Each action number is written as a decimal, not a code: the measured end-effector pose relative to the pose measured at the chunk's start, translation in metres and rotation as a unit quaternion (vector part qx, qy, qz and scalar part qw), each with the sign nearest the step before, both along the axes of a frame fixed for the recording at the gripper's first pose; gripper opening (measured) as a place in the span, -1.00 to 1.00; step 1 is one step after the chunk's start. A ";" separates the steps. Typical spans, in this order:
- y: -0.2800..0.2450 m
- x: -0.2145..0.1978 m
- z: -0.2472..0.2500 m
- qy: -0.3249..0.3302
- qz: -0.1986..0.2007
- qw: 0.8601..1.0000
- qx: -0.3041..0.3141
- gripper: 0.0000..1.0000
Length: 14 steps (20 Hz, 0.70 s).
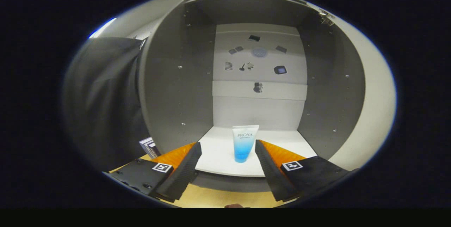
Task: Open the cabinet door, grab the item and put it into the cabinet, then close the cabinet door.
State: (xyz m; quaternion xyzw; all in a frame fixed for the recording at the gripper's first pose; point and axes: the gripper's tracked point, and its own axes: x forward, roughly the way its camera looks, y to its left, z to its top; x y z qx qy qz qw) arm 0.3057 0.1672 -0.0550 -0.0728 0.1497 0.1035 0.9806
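Note:
The cabinet (pixel 176 89) stands open in front of me, with grey side walls, a white back panel and a white floor (pixel 215 153). A small tube (pixel 244 146), white at the top and blue toward its cap, stands cap-down near the front of that floor. My gripper (pixel 228 145) is open, one finger on each side of the tube. The tube sits close to the right finger (pixel 267 165), with a clear gap to the left finger (pixel 186 165). Neither finger presses on it.
The open door (pixel 370 107) swings out to the right, with its hinge (pixel 326 17) at the top. Several small dark marks dot the back panel. A small box (pixel 149 146) sits left of the cabinet by black cloth. A wooden tabletop (pixel 211 198) lies below the fingers.

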 end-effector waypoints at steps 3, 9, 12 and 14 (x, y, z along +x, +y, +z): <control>0.001 -0.047 0.013 -0.027 -0.019 0.999 -0.010 0.96; -0.007 -0.144 0.035 -0.073 -0.049 0.996 -0.008 0.96; -0.024 -0.188 0.036 -0.078 -0.059 0.995 0.007 0.96; -0.047 -0.214 0.036 -0.077 -0.065 0.995 0.010 0.95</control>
